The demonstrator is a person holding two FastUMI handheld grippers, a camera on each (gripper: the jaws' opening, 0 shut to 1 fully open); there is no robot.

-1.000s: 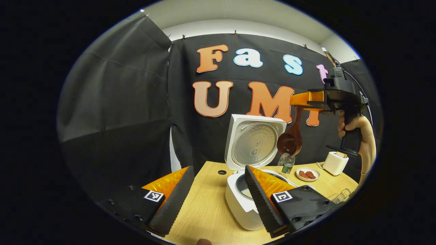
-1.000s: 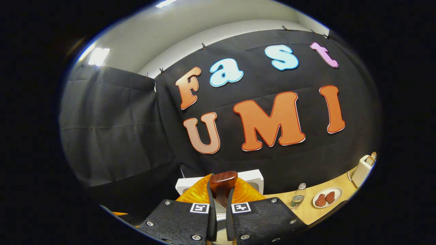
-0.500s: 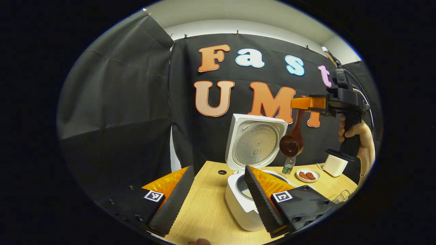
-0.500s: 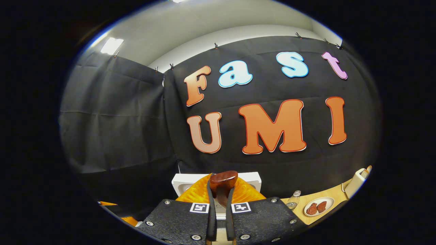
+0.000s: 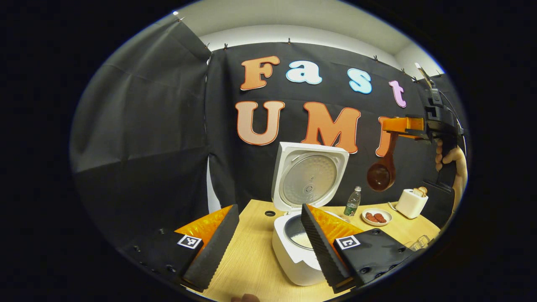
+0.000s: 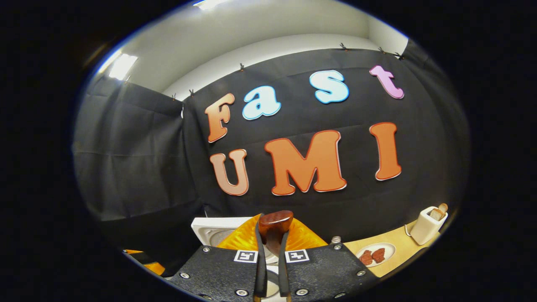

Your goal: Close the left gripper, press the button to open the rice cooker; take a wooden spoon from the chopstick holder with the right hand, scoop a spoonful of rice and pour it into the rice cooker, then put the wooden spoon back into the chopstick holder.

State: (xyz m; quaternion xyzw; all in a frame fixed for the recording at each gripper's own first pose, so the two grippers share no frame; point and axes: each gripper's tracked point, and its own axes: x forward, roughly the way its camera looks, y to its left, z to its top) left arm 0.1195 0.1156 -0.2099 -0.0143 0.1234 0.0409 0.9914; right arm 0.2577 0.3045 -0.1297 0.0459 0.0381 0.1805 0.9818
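The right hand-held gripper (image 6: 268, 251) clamps the wooden spoon (image 5: 381, 174) bowl-down (emptied, I judge), right of the rice cooker (image 5: 293, 251); the left hand-held gripper (image 5: 268, 243) stands wide, idle.

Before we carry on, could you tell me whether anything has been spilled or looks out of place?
Nothing stands out: no rice shows on the table, the rice cooker stands open, and the right gripper holds the wooden spoon aloft.

My right gripper (image 6: 269, 251) clamped on the dark brown wooden spoon's handle end (image 6: 275, 224) at six o'clock, white rice cooker lid (image 6: 209, 228) behind it, white toaster (image 6: 427, 224) at four o'clock, white plate of reddish food (image 6: 374, 254) beside.
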